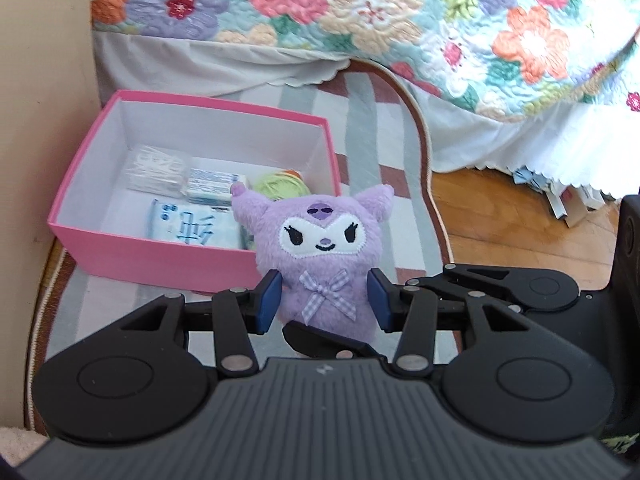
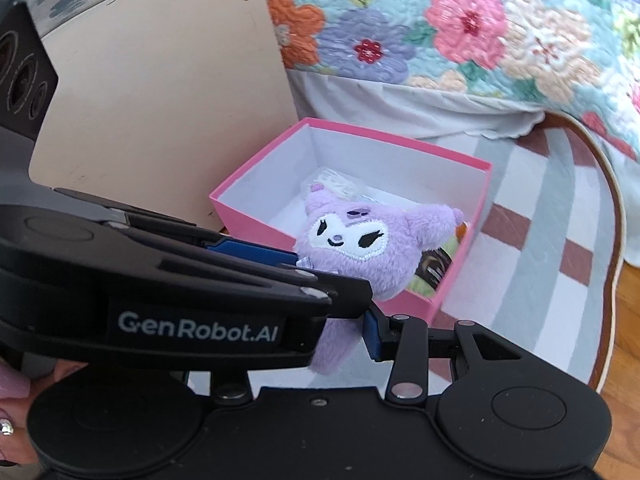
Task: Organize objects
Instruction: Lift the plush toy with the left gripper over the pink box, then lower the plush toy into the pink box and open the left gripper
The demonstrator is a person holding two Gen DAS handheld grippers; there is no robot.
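A purple plush toy (image 1: pixel 324 248) with a white face and a checked bow hangs upright in front of the pink box (image 1: pixel 120 256). My left gripper (image 1: pixel 325 300) is shut on its body, a blue pad on each side. One black finger (image 1: pixel 320 340) of the right gripper reaches under the toy. In the right wrist view the plush toy (image 2: pixel 352 236) tilts over the pink box (image 2: pixel 420 304). My right gripper (image 2: pixel 332 348) is shut on its lower part; one blue pad (image 2: pixel 372 336) shows, the other is hidden behind the left gripper's fingers (image 2: pixel 248 249). Tissue packs (image 1: pixel 192 232) lie in the box.
The box stands on a striped rug (image 1: pixel 360 128) beside a beige panel (image 2: pixel 160 100). A bed with a floral quilt (image 1: pixel 400 20) and white skirt runs along the back. Wooden floor (image 1: pixel 520 216) shows at the right. A hand with painted nails (image 2: pixel 12 392) holds the left gripper.
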